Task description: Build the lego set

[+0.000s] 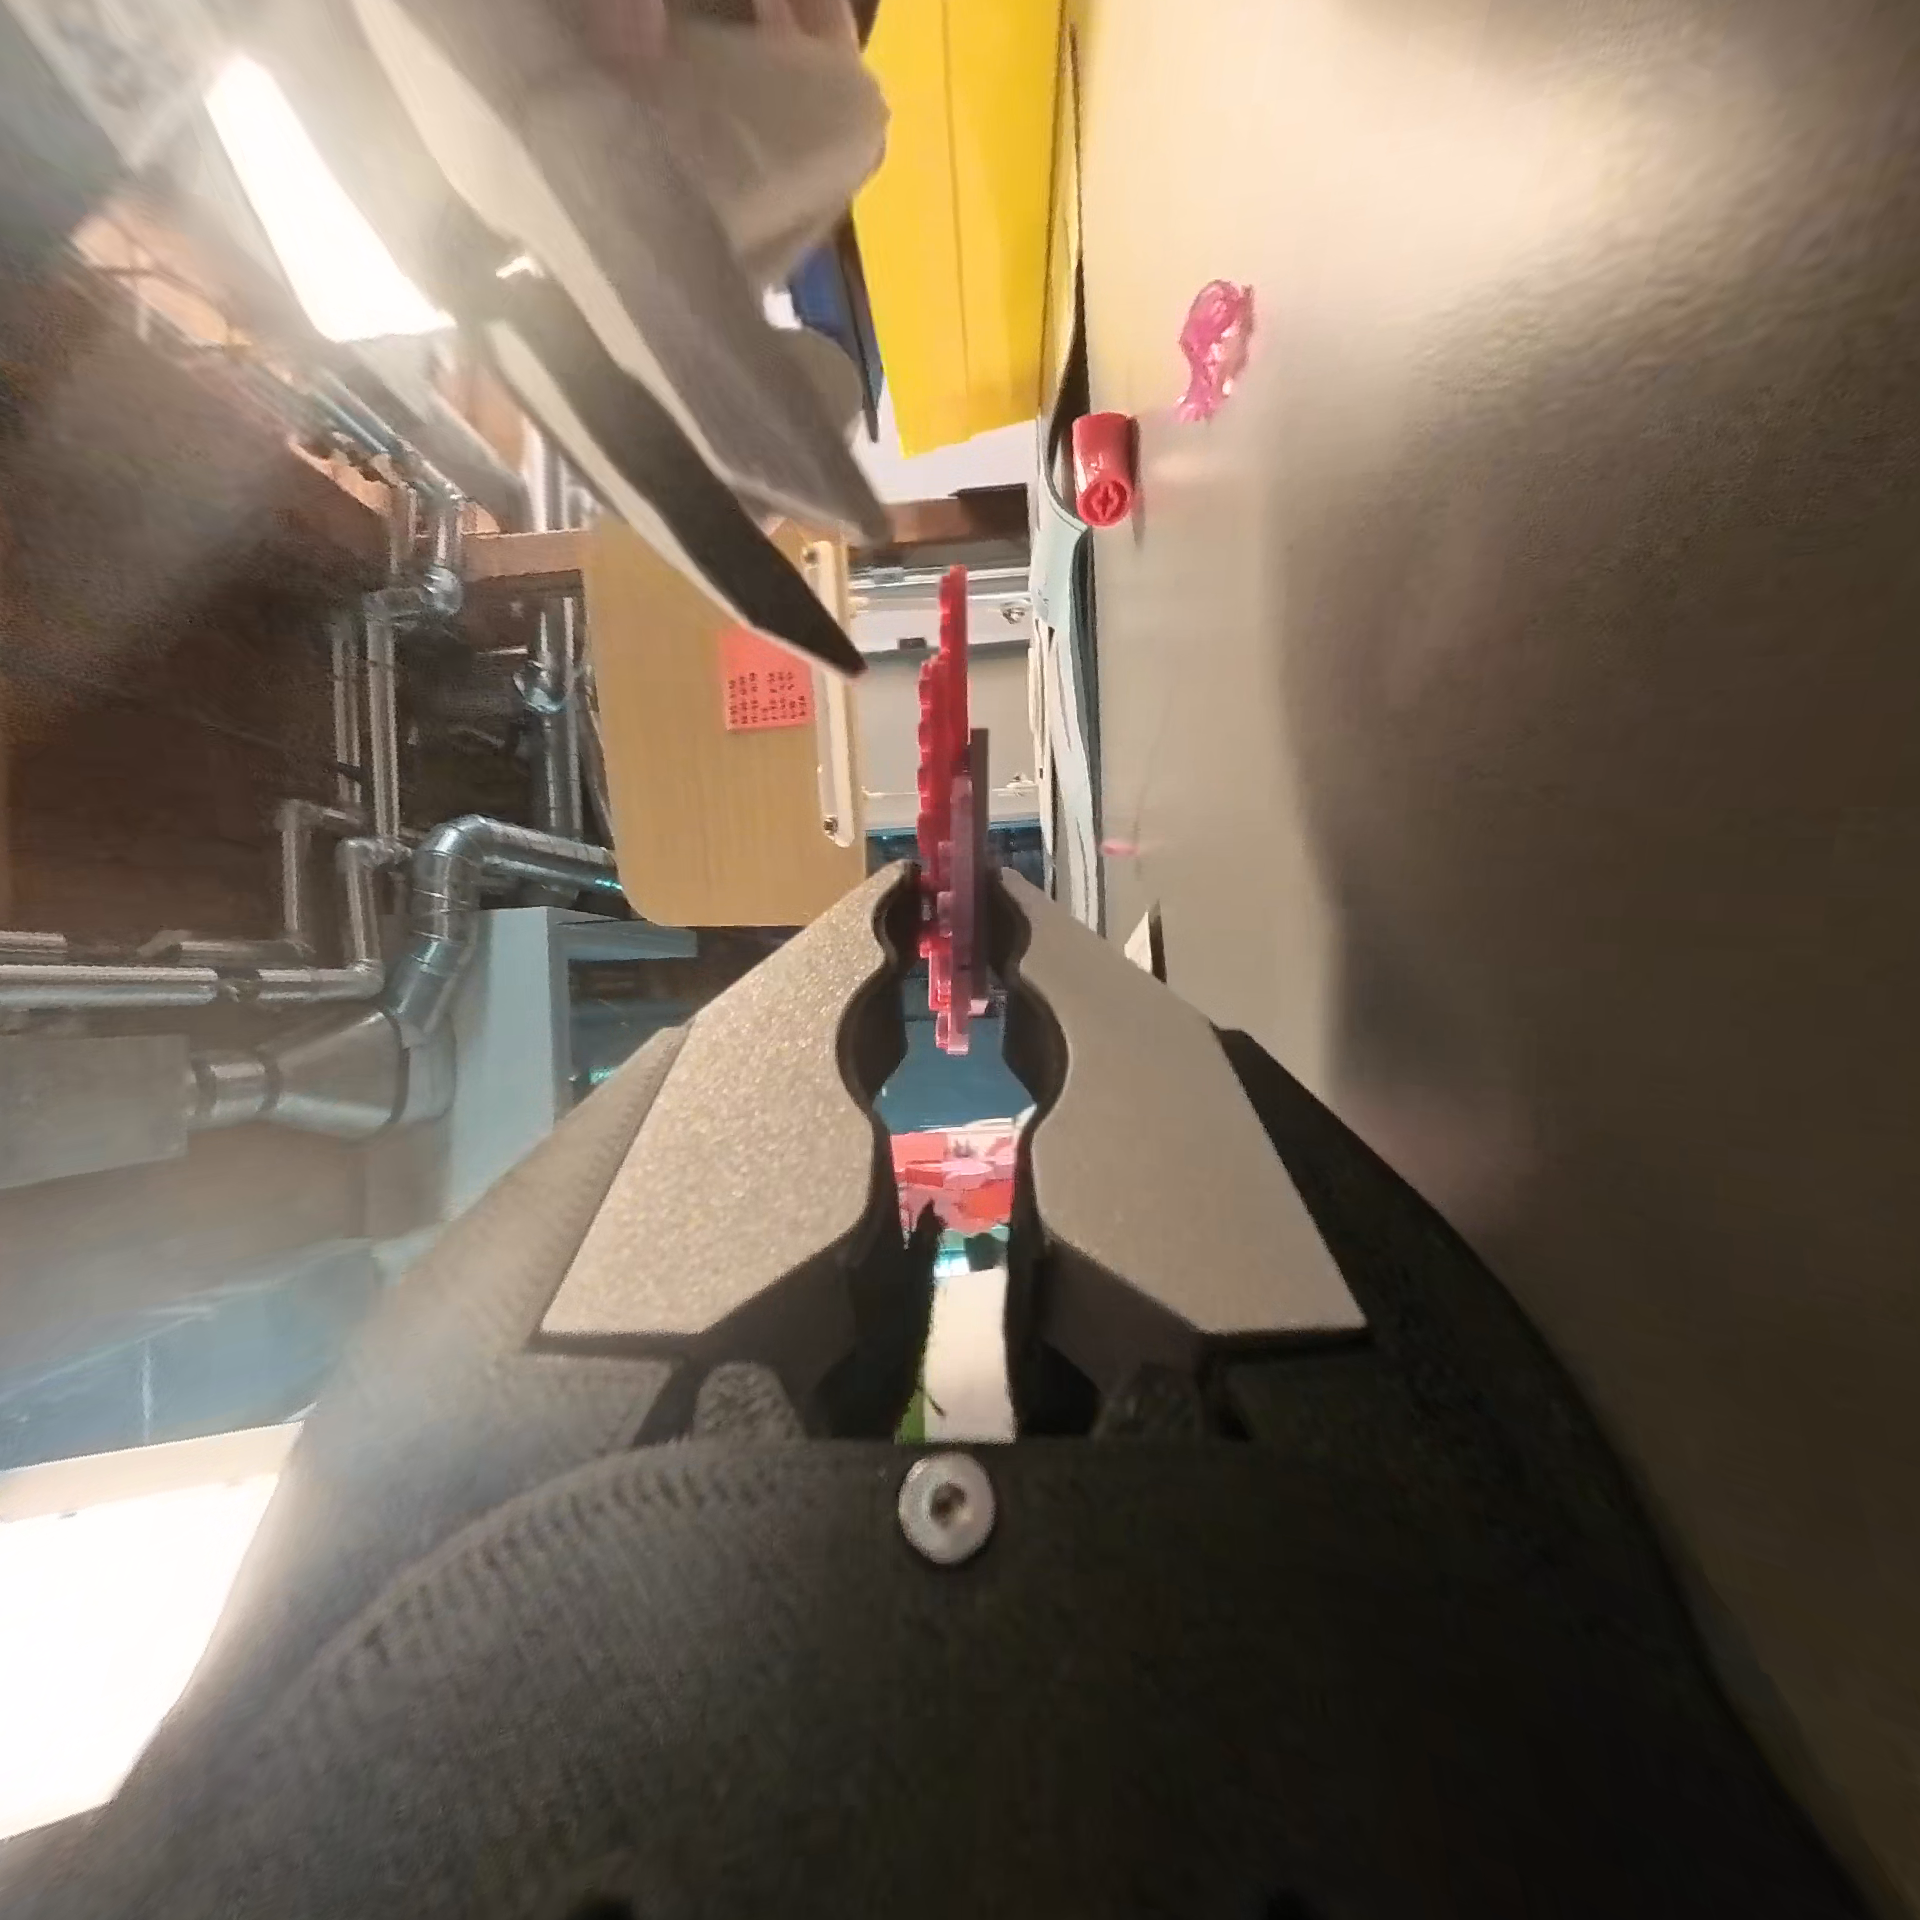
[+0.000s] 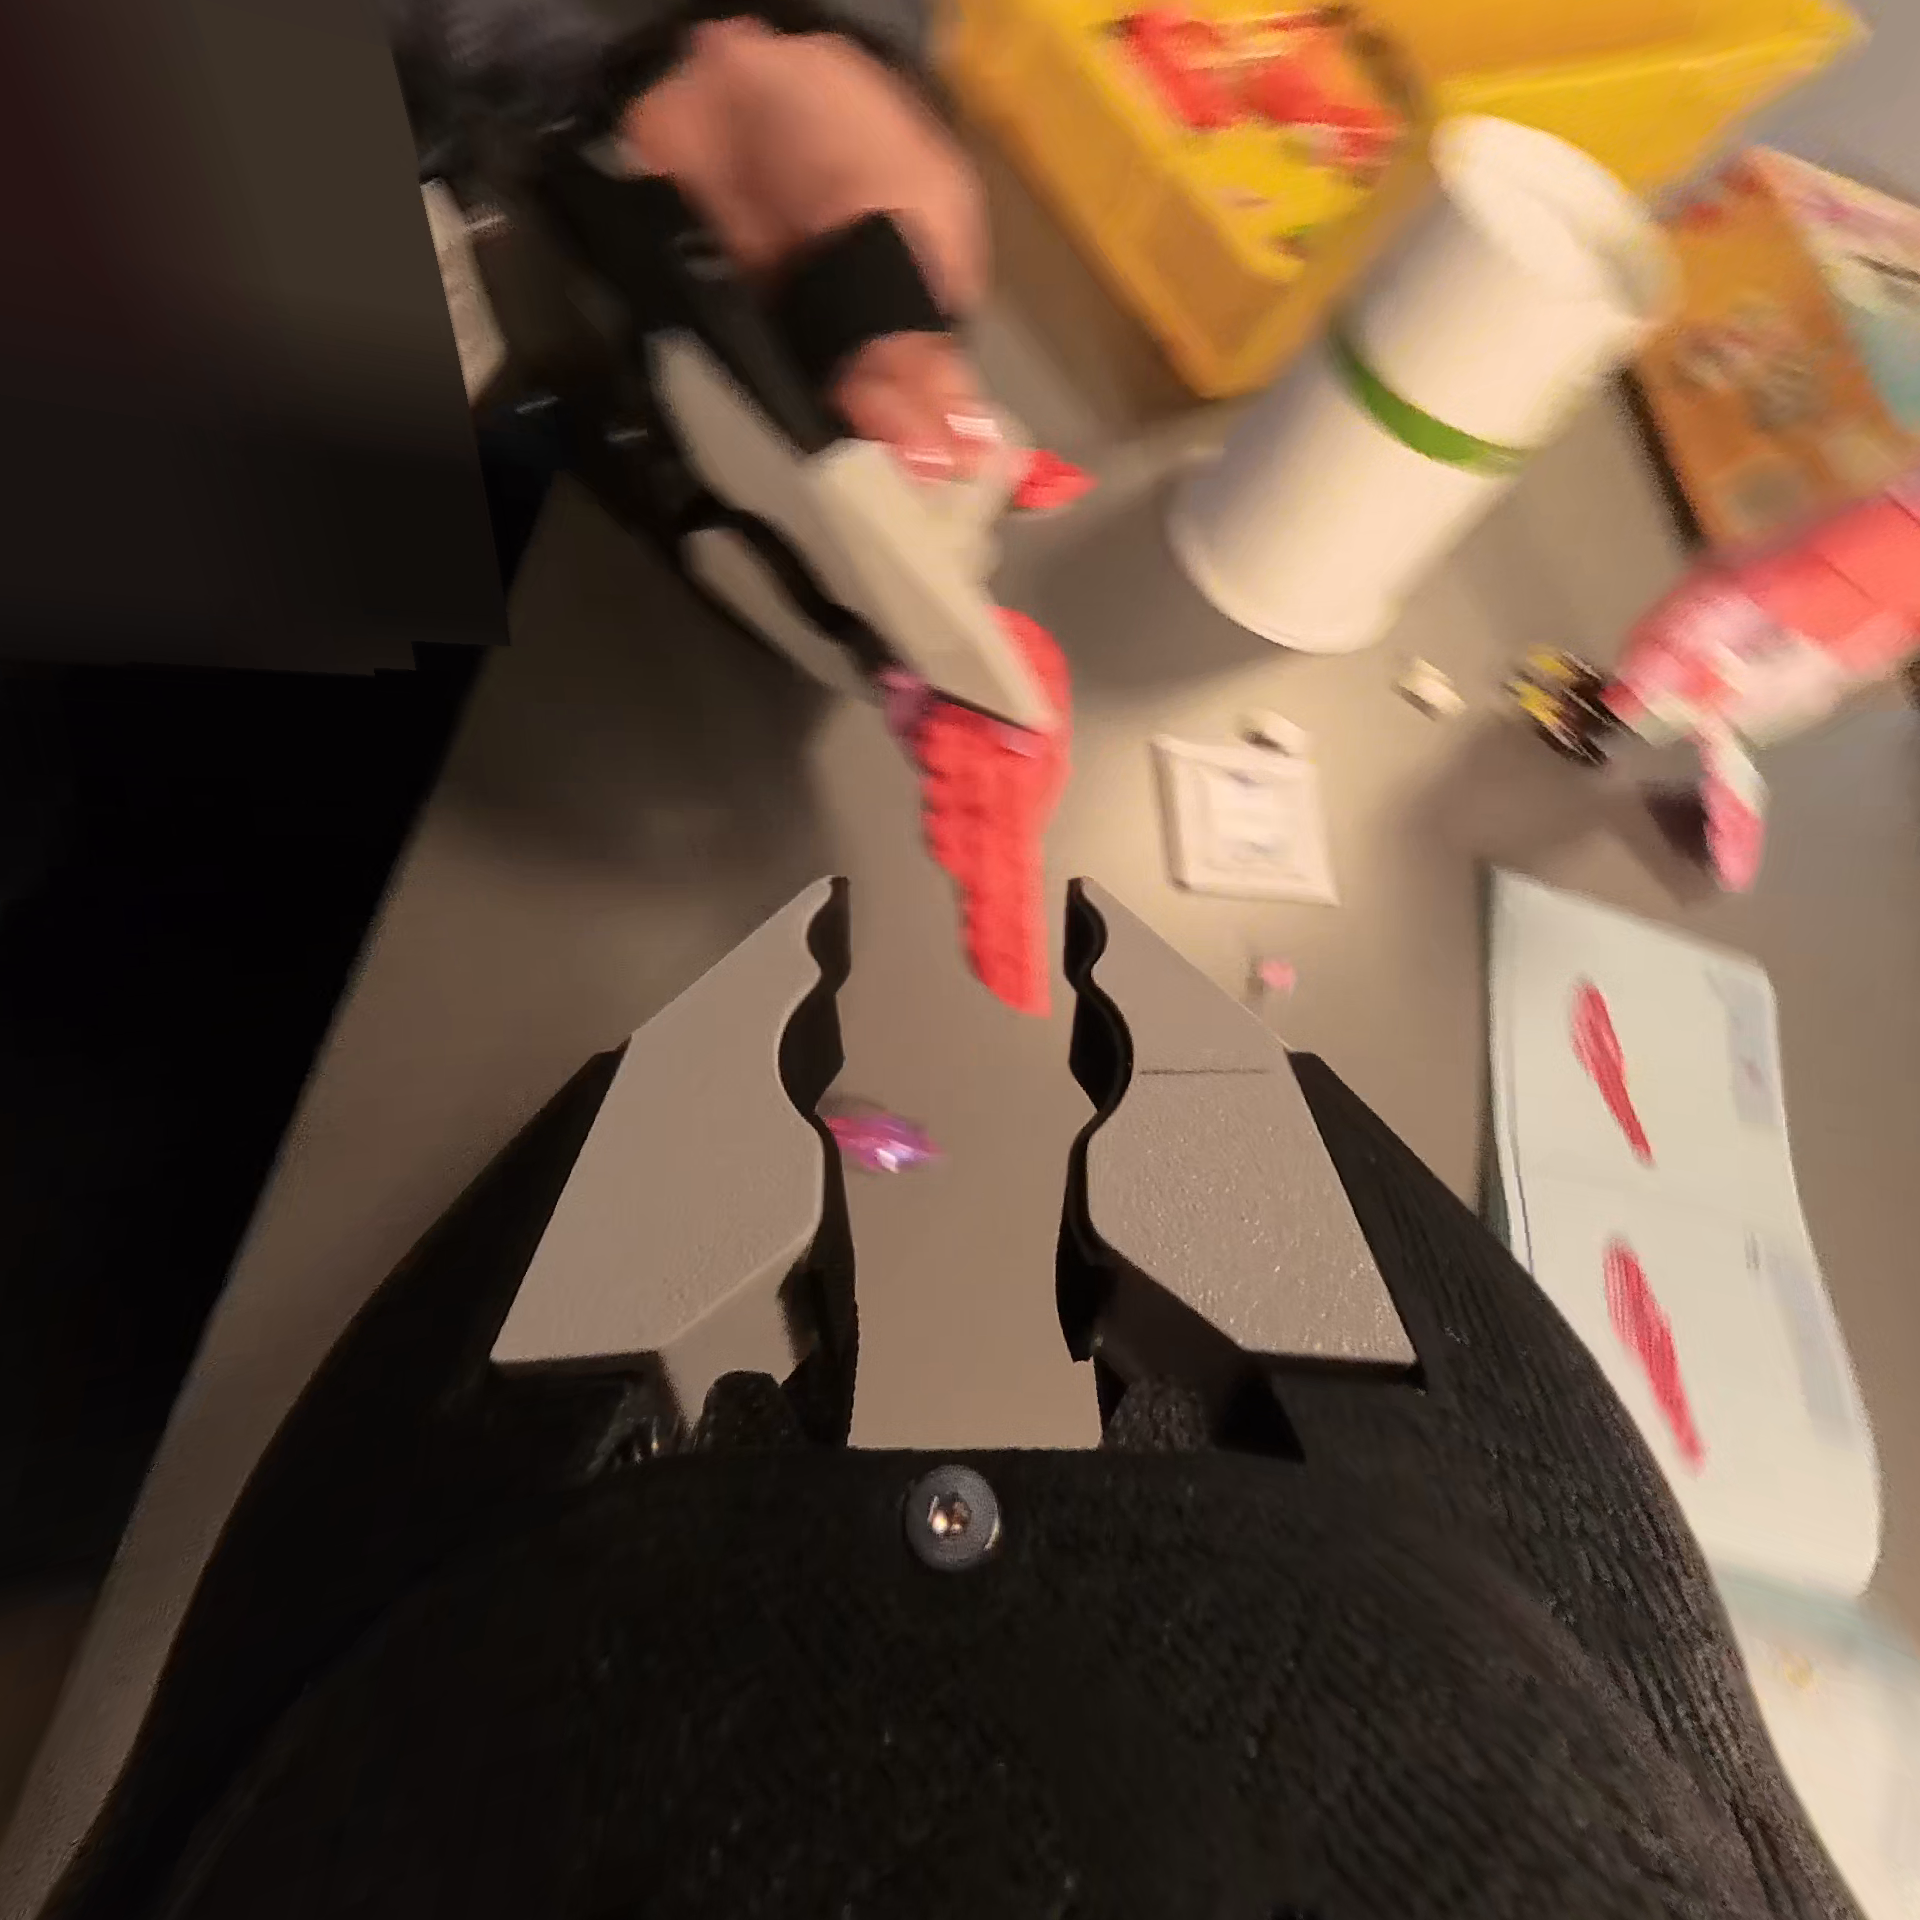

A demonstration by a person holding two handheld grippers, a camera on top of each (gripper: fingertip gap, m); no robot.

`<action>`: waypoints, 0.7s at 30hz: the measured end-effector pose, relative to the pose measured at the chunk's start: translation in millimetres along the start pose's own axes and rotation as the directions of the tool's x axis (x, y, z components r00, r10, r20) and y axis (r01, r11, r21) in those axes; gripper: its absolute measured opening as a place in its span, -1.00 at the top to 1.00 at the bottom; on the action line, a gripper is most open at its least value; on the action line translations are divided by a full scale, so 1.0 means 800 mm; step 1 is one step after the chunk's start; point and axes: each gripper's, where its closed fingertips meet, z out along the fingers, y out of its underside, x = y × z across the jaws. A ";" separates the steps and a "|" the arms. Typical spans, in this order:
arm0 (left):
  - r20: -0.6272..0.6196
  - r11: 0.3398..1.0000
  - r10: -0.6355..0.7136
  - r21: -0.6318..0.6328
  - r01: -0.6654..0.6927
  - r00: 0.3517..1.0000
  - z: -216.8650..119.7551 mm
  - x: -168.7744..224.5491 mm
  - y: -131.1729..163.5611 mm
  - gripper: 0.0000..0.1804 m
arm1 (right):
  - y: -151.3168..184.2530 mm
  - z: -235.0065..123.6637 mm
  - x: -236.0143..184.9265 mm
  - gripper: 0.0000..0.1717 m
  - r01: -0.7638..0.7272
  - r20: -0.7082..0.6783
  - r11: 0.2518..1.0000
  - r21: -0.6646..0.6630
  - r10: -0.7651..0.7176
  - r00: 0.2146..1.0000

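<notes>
My left gripper (image 1: 961, 894) is shut on a flat red and pink studded brick assembly (image 1: 951, 727), seen edge-on between its pads. In the right wrist view the left gripper (image 2: 971, 691), held by a hand (image 2: 831, 156), holds this red studded piece (image 2: 992, 852) above the grey table (image 2: 644, 831). My right gripper (image 2: 956, 883) is open. The red piece's lower tip hangs between its fingertips, with a gap on each side, and nothing is in its grasp. A dark finger (image 1: 779, 592) of the right gripper shows in the left wrist view, just left of the piece's far end.
A white cup with a green band (image 2: 1434, 395), a yellow box (image 2: 1195, 156), a small white square packet (image 2: 1242, 810) and a white booklet with red pictures (image 2: 1662, 1195) lie on the table. A shiny pink bit (image 2: 883, 1138) lies under my right fingers. A small red round piece (image 1: 1103, 468) lies nearby.
</notes>
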 end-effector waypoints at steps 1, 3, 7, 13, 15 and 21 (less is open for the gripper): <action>-0.008 1.000 0.001 0.000 -0.001 1.000 0.000 0.002 0.000 0.88 | 0.007 -0.002 0.013 0.57 -0.045 -0.035 0.999 0.005 0.045 0.998; -0.019 1.000 -0.007 -0.002 0.006 1.000 0.002 0.004 0.001 0.88 | 0.025 -0.002 0.040 0.66 -0.141 -0.104 0.990 -0.003 0.140 0.985; -0.039 1.000 -0.027 -0.012 0.026 0.999 0.004 0.007 0.005 0.88 | 0.052 0.019 0.075 0.69 -0.309 -0.126 0.950 -0.054 0.300 0.945; -0.057 0.999 -0.045 -0.020 0.044 0.997 0.006 0.010 0.008 0.88 | 0.054 0.057 0.098 0.71 -0.328 -0.107 0.936 -0.125 0.316 0.943; -0.060 0.999 -0.048 -0.021 0.047 0.997 0.006 0.011 0.009 0.88 | 0.055 0.066 0.105 0.70 -0.317 -0.096 0.939 -0.135 0.306 0.947; -0.071 0.998 -0.056 -0.023 0.055 0.996 0.007 0.012 0.009 0.88 | 0.066 0.083 0.115 0.73 -0.333 -0.063 0.926 -0.180 0.327 0.943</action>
